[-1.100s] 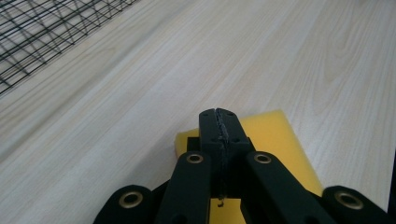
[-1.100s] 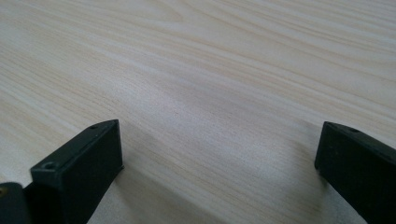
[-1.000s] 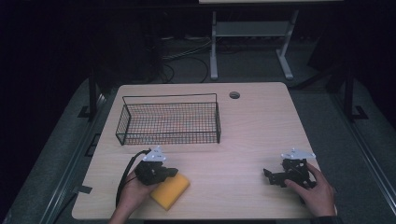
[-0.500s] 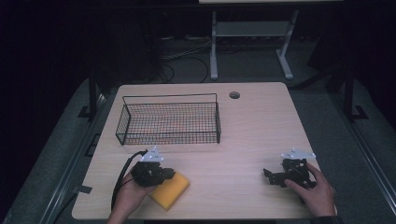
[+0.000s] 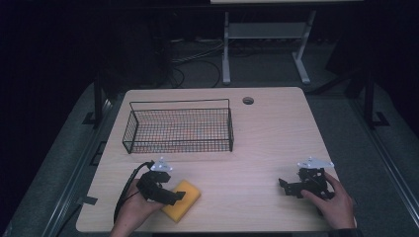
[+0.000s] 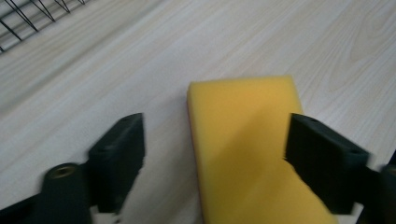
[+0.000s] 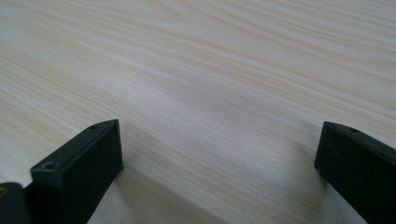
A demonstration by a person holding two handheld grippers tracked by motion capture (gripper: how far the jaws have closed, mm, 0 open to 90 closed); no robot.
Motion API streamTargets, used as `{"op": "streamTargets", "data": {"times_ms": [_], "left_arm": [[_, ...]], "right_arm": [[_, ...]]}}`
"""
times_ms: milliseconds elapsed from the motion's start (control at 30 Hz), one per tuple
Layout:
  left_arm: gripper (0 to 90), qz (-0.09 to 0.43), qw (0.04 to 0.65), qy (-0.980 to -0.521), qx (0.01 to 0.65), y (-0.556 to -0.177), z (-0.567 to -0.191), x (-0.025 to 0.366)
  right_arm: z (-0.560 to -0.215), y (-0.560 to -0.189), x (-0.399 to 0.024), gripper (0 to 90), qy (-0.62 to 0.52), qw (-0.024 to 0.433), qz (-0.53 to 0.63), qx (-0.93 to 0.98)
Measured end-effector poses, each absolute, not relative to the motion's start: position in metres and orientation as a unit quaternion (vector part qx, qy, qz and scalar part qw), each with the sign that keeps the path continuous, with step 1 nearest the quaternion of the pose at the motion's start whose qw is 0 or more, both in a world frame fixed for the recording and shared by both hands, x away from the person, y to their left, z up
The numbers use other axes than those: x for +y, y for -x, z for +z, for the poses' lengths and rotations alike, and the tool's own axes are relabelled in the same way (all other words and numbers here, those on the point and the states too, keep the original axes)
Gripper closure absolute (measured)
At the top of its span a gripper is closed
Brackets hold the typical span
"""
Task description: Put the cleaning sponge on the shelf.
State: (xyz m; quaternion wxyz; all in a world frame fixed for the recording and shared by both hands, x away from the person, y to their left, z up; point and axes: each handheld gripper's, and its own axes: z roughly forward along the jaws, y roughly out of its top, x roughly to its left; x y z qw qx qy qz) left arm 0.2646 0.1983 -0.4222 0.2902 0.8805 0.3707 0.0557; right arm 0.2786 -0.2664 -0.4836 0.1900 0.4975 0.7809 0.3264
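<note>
As it has edged rightward, the left gripper (image 6: 215,154) straddles the yellow sponge (image 6: 247,144) — jaws apart, seemingly not yet gripping.

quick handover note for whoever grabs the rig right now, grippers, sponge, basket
Left gripper: open, jaws astride the sponge, not yet closed on it.
Right gripper: open, holding nothing, low over bare table at the right.
Sponge: lies flat near the table's front left edge, in front of the basket and apart from it.
Basket: nothing visible in it.
Done: left gripper lined up on the sponge.
Left, probably: close, lift, and put the sponge in the basket.
</note>
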Motion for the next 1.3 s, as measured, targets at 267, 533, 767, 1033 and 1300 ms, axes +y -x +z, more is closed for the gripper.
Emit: {"op": "streamTargets", "data": {"times_ms": [267,533,767,1033,1300], "left_arm": [[1.6,0.048,0.264,-0.887,0.375,-0.259,-0.423,0.194],[1.6,0.043,0.253,-0.895,0.364,-0.255,-0.429,0.181],[1.6,0.041,0.238,-0.904,0.354,-0.253,-0.436,0.171],[1.6,0.046,0.222,-0.909,0.349,-0.254,-0.443,0.164],[1.8,0.048,0.210,-0.913,0.346,-0.254,-0.448,0.161]], "right_arm": [[-0.484,-0.279,-0.266,0.1,-0.497,0.190,0.326,0.781],[-0.484,-0.279,-0.266,0.1,-0.498,0.190,0.326,0.781],[-0.484,-0.279,-0.266,0.1,-0.497,0.190,0.327,0.781],[-0.484,-0.279,-0.266,0.1,-0.497,0.190,0.327,0.781],[-0.484,-0.279,-0.266,0.1,-0.497,0.190,0.327,0.781]]}}
